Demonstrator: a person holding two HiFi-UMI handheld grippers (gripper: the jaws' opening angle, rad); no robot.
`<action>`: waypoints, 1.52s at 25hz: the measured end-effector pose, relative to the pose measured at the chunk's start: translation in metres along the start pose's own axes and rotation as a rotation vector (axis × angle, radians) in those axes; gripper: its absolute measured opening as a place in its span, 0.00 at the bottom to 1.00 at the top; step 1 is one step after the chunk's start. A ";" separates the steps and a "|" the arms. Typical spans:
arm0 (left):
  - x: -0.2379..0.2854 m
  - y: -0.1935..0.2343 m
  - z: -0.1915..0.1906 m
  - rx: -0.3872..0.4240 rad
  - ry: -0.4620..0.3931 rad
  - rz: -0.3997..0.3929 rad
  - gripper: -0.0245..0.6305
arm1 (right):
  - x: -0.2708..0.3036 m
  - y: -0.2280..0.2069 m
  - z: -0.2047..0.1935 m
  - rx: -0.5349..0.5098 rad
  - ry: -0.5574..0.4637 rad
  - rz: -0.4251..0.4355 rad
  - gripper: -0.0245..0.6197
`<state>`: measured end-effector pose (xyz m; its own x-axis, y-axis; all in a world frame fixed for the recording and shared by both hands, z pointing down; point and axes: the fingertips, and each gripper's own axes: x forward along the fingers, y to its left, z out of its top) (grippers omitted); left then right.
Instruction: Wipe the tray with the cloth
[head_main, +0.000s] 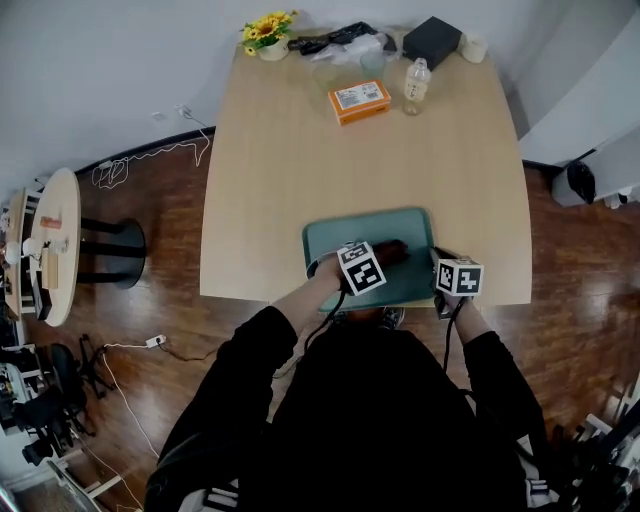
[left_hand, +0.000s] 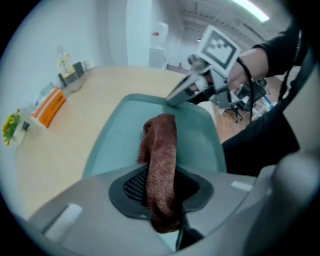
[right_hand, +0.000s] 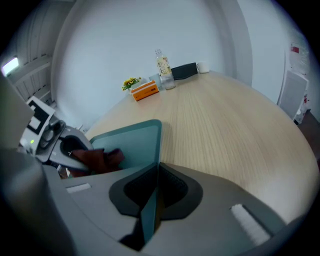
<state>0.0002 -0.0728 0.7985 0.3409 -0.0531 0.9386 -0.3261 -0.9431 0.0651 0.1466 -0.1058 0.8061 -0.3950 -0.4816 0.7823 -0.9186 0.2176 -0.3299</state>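
left gripper (left_hand: 162, 200): jaws shut on the brown terry cloth (left_hand: 161, 145). one fold is pinched between the pads and the rest runs out ahead of the tips.
brown terry cloth: bunched lengthwise, resting on the tray floor straight ahead of the left gripper. the end farthest from the tips is humped up.
right gripper (right_hand: 150, 202): jaws closed on the thin rim of the teal rectangular plastic tray (right_hand: 132, 142). the rim stands edge-on between the pads.
teal rectangular plastic tray: flat on the pale wooden table (head_main: 300, 170), at the edge nearest the person. it spreads ahead and to the left of the right gripper, and lies beneath and ahead of the left gripper.
gripper to gripper: the right gripper holds the tray side that faces the left gripper's tips, ahead of them and a little to the right. the two are apart, with the cloth lying between them.
beyond both grippers, at the table's far end: orange flat carton (head_main: 360, 101), clear plastic bottle (head_main: 416, 85), yellow flowers in a small pot (head_main: 268, 30), black box (head_main: 432, 40). all stand well apart from the tray.
person: black sleeves (head_main: 250, 355) lead to both grippers from the near side of the table.
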 end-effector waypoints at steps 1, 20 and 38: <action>-0.005 0.026 -0.010 -0.020 0.015 0.058 0.15 | 0.000 0.000 -0.001 0.001 -0.001 -0.002 0.06; -0.026 0.033 -0.075 -0.302 0.001 0.138 0.15 | -0.003 0.016 -0.022 0.017 0.027 -0.038 0.06; 0.029 0.025 0.120 -0.039 -0.112 -0.006 0.15 | -0.009 0.007 -0.017 0.077 -0.004 -0.073 0.07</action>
<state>0.1074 -0.1370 0.7863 0.4385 -0.0860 0.8946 -0.3572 -0.9301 0.0857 0.1441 -0.0853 0.8063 -0.3266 -0.4970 0.8040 -0.9431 0.1156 -0.3117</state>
